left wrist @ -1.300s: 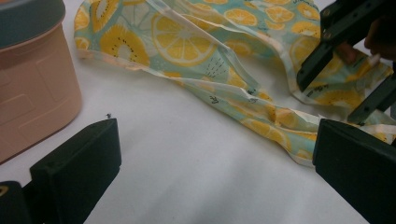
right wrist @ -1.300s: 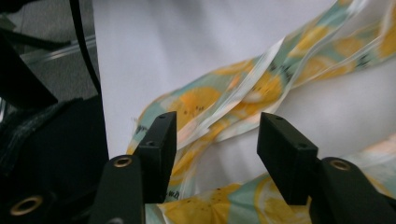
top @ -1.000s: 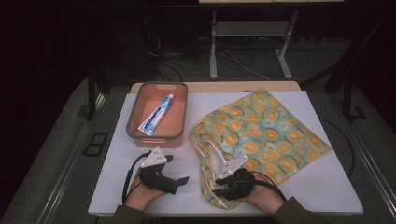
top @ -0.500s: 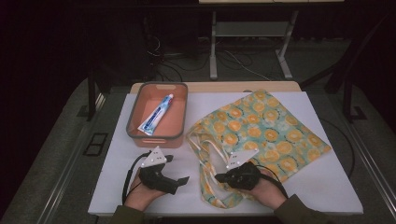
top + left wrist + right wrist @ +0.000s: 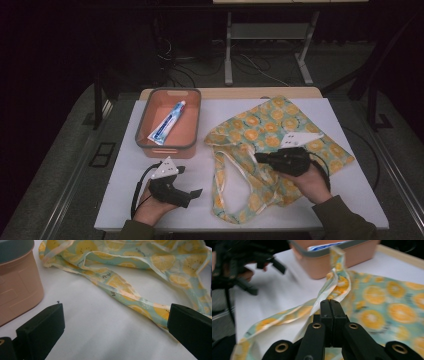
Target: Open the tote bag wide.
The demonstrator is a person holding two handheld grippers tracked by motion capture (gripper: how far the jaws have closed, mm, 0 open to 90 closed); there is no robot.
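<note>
You see a pale teal bag [image 5: 280, 127] printed with orange slices, a salmon bin [image 5: 169, 122] rimmed grey, and a blue-white tube [image 5: 167, 122].

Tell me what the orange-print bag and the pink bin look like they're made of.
Bag: seemingly thin woven cloth, matte; it creases and its strap twists limply. Bin: probably molded plastic, smooth and dull, with rigid walls, pressed panels and a grey rim.

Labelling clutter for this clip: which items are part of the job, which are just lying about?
In the job: orange-print cloth tote bag, its strap pinched by the shut right gripper.

Lying about: salmon plastic bin, blue-and-white toothpaste tube inside it, open left gripper.
</note>
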